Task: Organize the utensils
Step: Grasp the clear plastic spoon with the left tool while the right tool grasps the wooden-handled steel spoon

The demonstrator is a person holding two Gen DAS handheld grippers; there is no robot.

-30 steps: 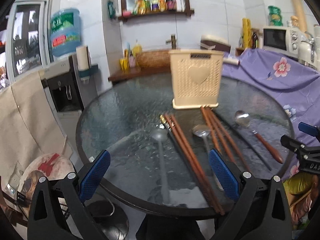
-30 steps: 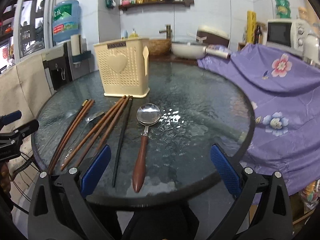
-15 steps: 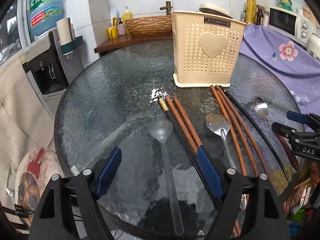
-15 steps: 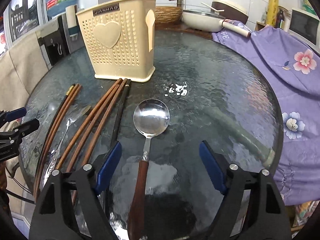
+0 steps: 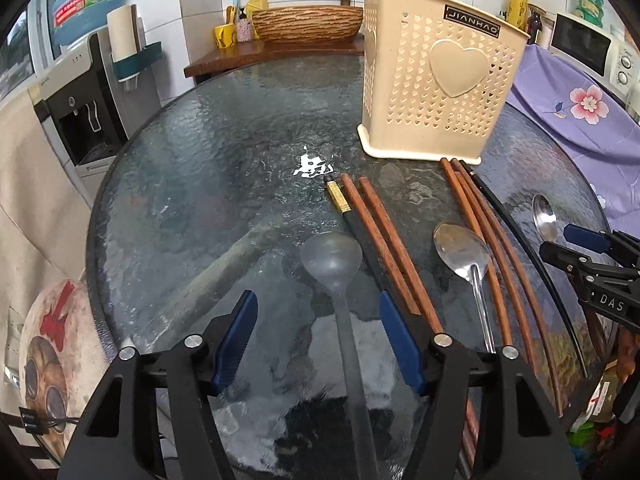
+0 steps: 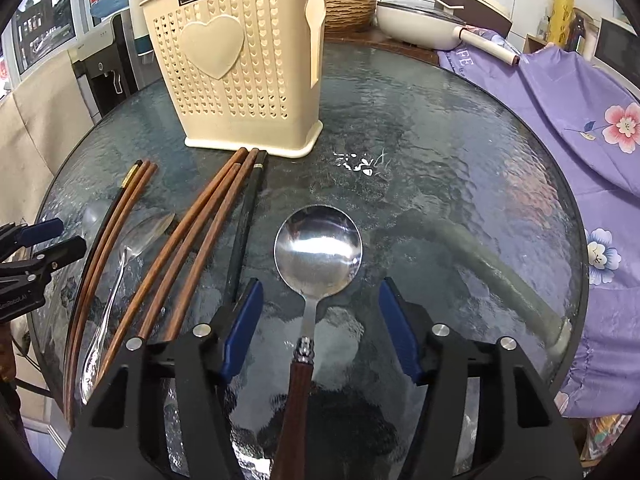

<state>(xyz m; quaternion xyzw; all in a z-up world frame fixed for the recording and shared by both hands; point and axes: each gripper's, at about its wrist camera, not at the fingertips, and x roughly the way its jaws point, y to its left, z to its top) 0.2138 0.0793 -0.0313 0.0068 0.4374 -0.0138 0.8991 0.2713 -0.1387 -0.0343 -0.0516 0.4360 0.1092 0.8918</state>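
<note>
As you brought both tools down over the glass table, the left gripper was closing, untouching, astride the grey spoon; the right gripper likewise over the wooden-handled spoon; both pickups looked imminent.

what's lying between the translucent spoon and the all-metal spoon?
Left wrist view: three chopsticks, one black with a gold band and two reddish wooden, lie side by side between the translucent spoon and the all-metal spoon.
</note>
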